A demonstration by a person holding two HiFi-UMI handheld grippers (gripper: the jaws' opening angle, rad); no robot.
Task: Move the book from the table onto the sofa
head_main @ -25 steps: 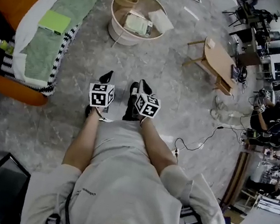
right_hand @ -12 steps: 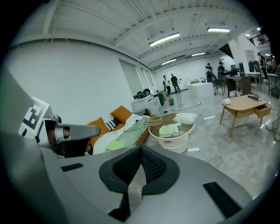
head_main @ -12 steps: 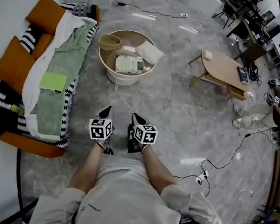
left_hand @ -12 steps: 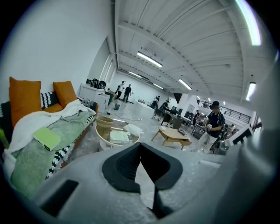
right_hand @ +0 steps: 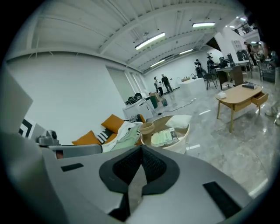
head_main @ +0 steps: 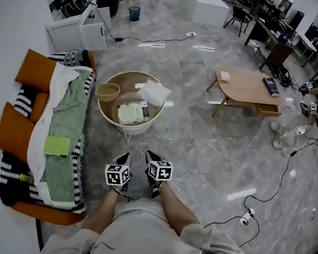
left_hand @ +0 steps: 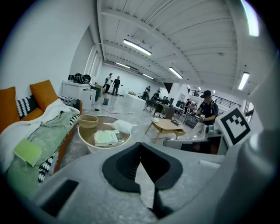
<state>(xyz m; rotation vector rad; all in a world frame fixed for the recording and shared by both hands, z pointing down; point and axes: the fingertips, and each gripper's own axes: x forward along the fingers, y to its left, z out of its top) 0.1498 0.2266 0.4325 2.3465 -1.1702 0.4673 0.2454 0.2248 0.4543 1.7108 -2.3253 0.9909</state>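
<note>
The flat lime-green book [head_main: 56, 145] lies on the seat of the orange sofa [head_main: 38, 211], about midway along its length. It rests on a pale green blanket [head_main: 69, 116] spread over the seat. I cannot tell whether this is the book the task names.

Just beside the sofa's front edge stands a round beige tub-shaped table [head_main: 124, 127]. A pale book [head_main: 130, 112] lies flat inside it, near the middle. Well apart from the tub is a low oval wooden table [head_main: 243, 89]. A dark book [head_main: 271, 85] lies near its far end.

The left gripper [head_main: 124, 158] and the right gripper [head_main: 153, 157] are side by side over the grey stone floor [head_main: 202, 154], apart from both tables. Each gripper view shows its black jaws pressed together at the tips, with nothing between them. I have no object in either gripper.
</note>
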